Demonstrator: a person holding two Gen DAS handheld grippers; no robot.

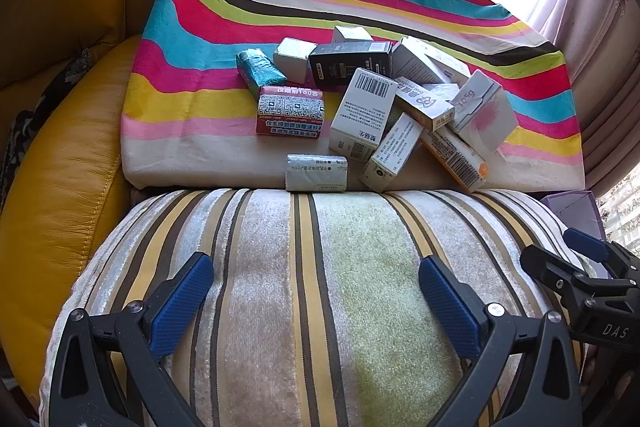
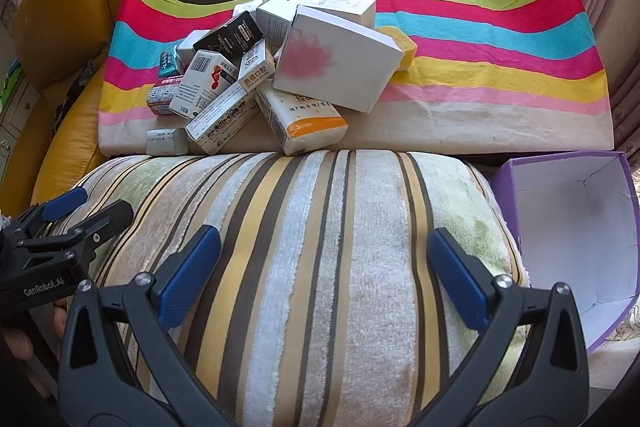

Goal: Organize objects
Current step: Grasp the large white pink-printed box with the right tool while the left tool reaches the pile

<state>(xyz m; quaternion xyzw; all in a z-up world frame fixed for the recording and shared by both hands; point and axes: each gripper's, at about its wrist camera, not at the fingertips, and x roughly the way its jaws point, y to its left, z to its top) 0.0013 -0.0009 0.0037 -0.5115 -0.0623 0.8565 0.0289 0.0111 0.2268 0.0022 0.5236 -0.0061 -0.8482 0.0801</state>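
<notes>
A heap of small cartons lies on the rainbow-striped cloth: a white box with a pink flower, an orange-and-white tissue pack, a black box, a red pack with QR codes and a grey wrapped pack at the cloth's near edge. My left gripper hangs open over the striped cushion, well short of the heap, holding nothing. My right gripper is open too, empty, over the same cushion. An empty purple box stands to its right.
A yellow leather armchair wraps the left side. Curtains hang at the right by a bright window. The right gripper shows at the left wrist view's right edge, beside the purple box. A hand grips the left tool at the right wrist view's left edge.
</notes>
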